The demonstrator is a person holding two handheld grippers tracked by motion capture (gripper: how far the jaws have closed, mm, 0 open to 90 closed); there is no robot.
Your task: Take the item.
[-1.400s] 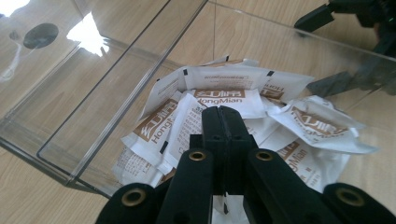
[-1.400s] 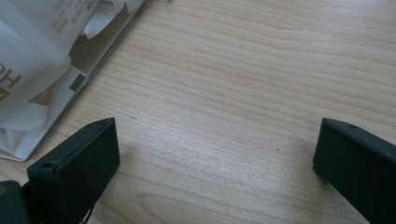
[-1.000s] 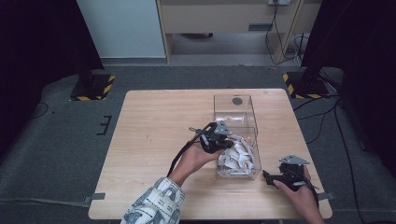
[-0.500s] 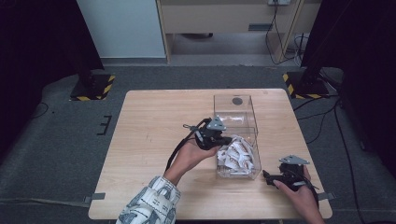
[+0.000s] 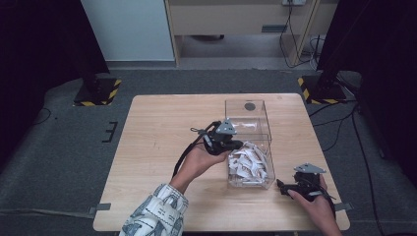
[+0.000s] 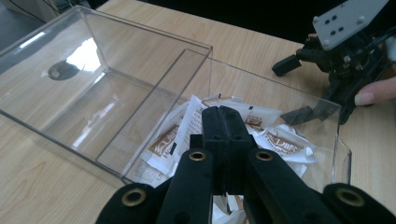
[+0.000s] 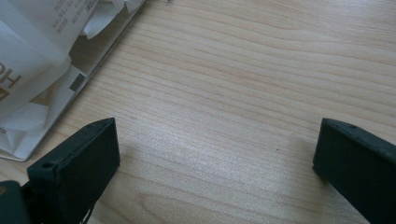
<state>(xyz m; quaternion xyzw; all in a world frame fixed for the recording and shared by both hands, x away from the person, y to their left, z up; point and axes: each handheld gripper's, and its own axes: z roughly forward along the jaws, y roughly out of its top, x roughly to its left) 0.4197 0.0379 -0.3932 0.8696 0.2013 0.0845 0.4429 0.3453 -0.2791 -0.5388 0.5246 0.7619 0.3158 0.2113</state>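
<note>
A clear plastic box (image 5: 272, 164) holding several white and brown sachets (image 5: 250, 162) stands right of the table's centre. Its clear lid (image 5: 248, 115) lies flat just beyond it. My left gripper (image 5: 238, 144) hovers over the box's left rim. In the left gripper view its jaws (image 6: 224, 114) are pressed together with nothing visible between them, above the sachets (image 6: 280, 142). My right gripper (image 5: 281, 186) rests on the table by the box's near right corner. Its jaws stand wide apart (image 7: 215, 144) over bare wood, with sachets (image 7: 28, 60) at the left of that view.
The wooden table (image 5: 162, 142) has bare room to the left of the box. A person's patterned sleeve (image 5: 155, 214) comes in at the front edge. Black stands with yellow-striped feet (image 5: 96, 93) sit on the floor beyond the table.
My left gripper has risen a little and drifted slightly left over the box's rim, still shut. The right gripper has kept still.
</note>
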